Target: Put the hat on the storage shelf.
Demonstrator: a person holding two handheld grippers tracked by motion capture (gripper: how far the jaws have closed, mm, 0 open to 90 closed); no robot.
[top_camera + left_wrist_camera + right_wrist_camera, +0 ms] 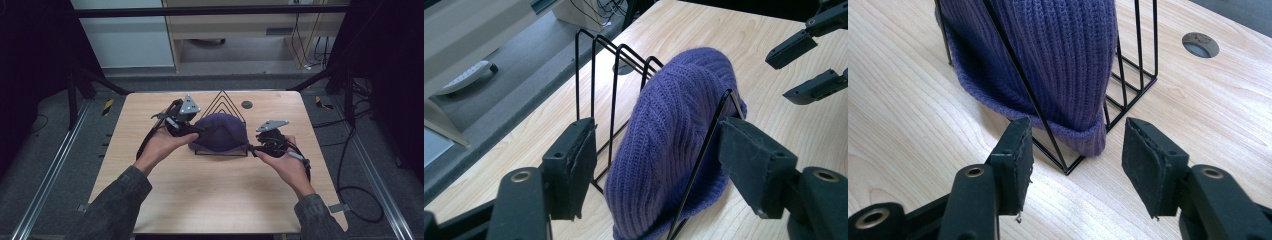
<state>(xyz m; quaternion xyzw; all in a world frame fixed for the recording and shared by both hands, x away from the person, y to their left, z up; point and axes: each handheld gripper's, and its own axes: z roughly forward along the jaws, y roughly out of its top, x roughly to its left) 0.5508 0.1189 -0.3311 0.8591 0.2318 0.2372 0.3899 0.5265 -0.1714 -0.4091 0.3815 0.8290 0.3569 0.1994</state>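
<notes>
- The left gripper (654,165) has its black jaws spread wide, grasping nothing; in the left gripper view they rise from the bottom corners with the purple ribbed knitted beanie (674,145) filling the gap between them.
- The right gripper (1075,160) is likewise released, its jaws parted at the bottom of the right gripper view, the beanie's folded hem just beyond their tips at centre frame.
- The beanie sits in a black wire rack of triangular dividers (614,70), one front wire crossing its knit.
- In the high view, the left hand (165,142) and right hand (280,160) hold the grippers on either side of the beanie at mid-frame.
- The pale wooden table (215,200) carries the rack; a round grey cable port (246,104) lies behind it, toward the upper centre.
</notes>
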